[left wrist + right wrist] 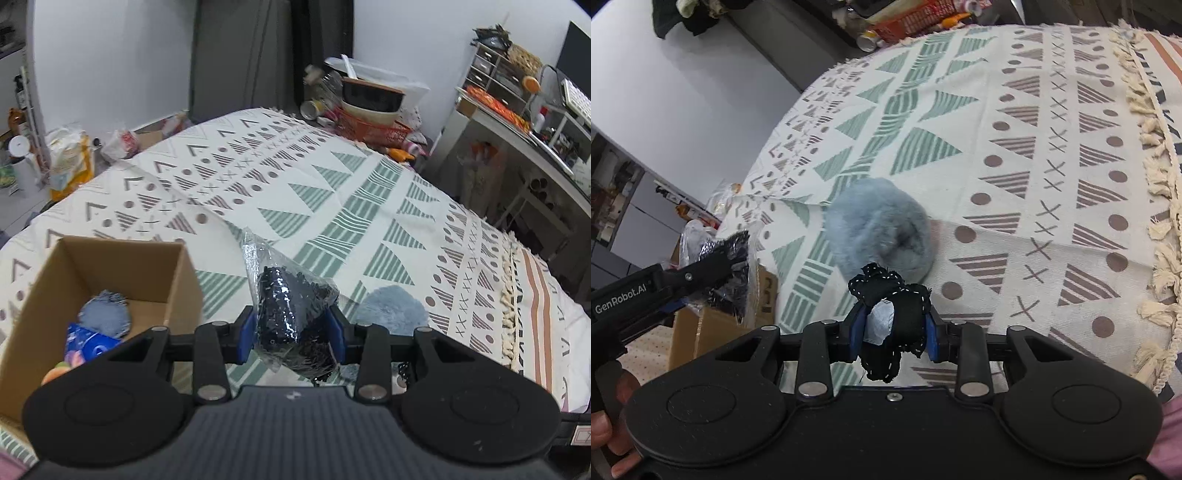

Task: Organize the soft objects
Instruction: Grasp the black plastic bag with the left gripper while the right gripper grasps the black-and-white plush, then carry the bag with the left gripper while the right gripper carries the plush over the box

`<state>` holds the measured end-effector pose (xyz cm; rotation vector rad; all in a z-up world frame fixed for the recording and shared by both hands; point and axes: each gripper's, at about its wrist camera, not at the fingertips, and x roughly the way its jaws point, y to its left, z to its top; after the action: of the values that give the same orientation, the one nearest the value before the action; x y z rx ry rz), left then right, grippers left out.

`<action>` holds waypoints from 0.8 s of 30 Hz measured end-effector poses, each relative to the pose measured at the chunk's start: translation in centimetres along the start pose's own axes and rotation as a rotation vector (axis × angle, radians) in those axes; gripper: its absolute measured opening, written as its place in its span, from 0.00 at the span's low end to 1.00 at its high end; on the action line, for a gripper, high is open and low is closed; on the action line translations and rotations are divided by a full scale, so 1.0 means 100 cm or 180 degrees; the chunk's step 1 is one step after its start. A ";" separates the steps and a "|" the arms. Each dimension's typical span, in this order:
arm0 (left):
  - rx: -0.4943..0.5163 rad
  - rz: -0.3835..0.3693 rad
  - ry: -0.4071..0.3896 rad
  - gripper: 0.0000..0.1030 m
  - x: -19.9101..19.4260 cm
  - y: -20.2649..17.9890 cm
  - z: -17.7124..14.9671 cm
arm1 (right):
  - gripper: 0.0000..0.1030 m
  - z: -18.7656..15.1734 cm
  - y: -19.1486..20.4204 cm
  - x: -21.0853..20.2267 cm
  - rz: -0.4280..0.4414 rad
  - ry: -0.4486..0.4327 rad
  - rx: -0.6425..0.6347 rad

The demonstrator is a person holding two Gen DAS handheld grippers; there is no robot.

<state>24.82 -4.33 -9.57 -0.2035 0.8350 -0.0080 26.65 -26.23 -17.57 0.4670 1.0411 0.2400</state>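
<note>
the open brown cardboard box [110,266] runs off the left edge of the left wrist view, and the black gripper body covers its near corner and part of the colourful packets [86,345] inside. the fluffy grey-blue pompom [393,308] is half hidden behind the left gripper's linkage. in the right wrist view, the person's hand [609,417] is cut off at the lower left edge.

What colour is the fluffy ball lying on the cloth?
Pale grey-blue. The fluffy ball shows best in the right wrist view.
</note>
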 end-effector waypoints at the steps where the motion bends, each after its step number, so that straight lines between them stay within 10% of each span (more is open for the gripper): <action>1: 0.0000 0.0018 -0.0012 0.39 -0.004 0.000 0.001 | 0.31 0.000 0.002 -0.003 0.0024 -0.0022 -0.0018; 24: -0.0127 0.0355 -0.0298 0.39 -0.079 0.040 -0.001 | 0.31 0.006 0.047 -0.035 0.0317 -0.0377 -0.0290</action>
<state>19.12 0.28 -4.59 -0.1931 0.7526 0.1219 25.59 -23.66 -12.39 0.4458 0.8885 0.3429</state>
